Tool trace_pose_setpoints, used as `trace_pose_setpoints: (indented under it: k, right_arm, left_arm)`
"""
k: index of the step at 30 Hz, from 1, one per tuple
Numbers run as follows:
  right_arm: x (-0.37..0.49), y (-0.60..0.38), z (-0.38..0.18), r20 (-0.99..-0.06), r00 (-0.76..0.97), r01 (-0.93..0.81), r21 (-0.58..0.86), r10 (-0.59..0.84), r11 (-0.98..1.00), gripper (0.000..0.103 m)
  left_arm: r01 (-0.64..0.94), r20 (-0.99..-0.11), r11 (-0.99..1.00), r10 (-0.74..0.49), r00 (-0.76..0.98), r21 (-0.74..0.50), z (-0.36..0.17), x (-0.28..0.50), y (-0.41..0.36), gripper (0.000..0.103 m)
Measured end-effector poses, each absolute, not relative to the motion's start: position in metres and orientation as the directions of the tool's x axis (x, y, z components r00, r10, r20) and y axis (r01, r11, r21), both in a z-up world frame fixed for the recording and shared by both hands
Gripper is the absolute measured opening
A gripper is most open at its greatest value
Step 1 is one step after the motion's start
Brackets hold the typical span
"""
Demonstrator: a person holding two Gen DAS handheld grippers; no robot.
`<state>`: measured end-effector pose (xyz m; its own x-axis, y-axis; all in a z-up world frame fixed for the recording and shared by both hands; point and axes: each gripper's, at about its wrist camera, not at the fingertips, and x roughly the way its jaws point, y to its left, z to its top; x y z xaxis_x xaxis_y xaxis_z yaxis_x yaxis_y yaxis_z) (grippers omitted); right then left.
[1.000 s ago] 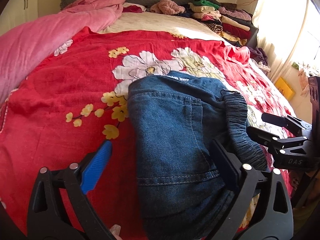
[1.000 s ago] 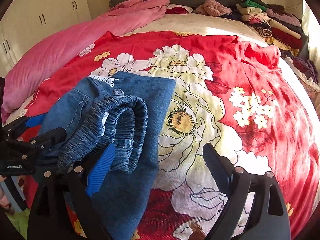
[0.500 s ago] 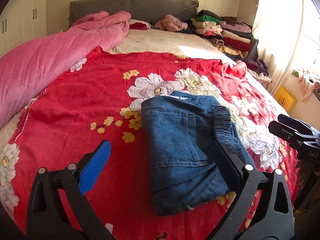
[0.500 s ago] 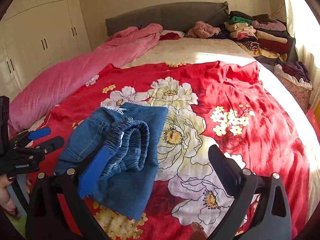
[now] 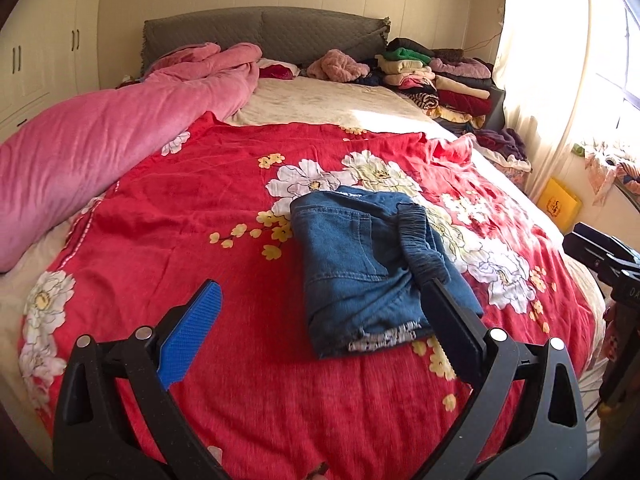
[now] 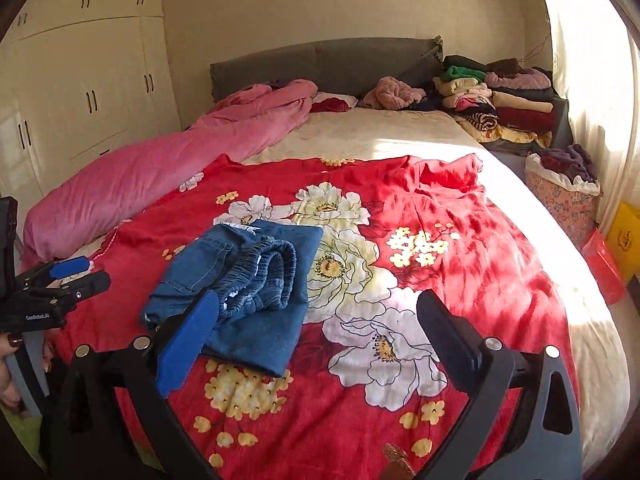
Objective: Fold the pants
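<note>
The blue denim pants (image 5: 352, 264) lie folded in a compact bundle on the red flowered blanket (image 5: 200, 208), with the gathered elastic waistband (image 5: 420, 244) on top. In the right wrist view the pants (image 6: 264, 328) sit left of centre. My left gripper (image 5: 320, 292) hovers open in front of and above them, with nothing between its pads. It also shows at the left edge of the right wrist view (image 6: 94, 270), held by a hand. My right gripper (image 6: 318, 300) is wide open and holds nothing; it appears at the right edge of the left wrist view (image 5: 574, 236).
A pink quilt (image 5: 100, 152) runs along the bed's left side. Stacks of folded clothes (image 6: 500, 100) sit by the grey headboard (image 6: 320, 64). To the right of the bed are a basket of clothes (image 6: 564, 192), a yellow bag (image 6: 624, 236) and a curtain. Cream wardrobes (image 6: 80, 92) stand at left.
Both grippers have drawn back and risen away from the pants, which now look smaller and farther off. The pants stay folded on the blanket.
</note>
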<state>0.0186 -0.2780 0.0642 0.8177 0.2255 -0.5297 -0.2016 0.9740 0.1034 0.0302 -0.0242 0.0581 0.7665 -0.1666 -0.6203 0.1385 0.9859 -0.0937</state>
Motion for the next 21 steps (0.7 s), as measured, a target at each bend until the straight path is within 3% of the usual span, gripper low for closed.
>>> trace_pose_setpoints:
  k: [11, 21]
  right_arm:
    - [-0.008, -0.272, 0.062, -0.53, 0.815, -0.215, 0.097, 0.233, 0.972, 0.099]
    - [-0.019, -0.259, 0.029, -0.589, 0.779, -0.211, 0.077, 0.216, 0.974, 0.099]
  left_arm:
    - [0.144, -0.627, 0.985, -0.173, 0.759, -0.096, 0.048, -0.006, -0.023, 0.093]
    - [0.128, -0.666, 0.985, -0.174, 0.725, -0.118, 0.027, -0.013, -0.019, 0.094]
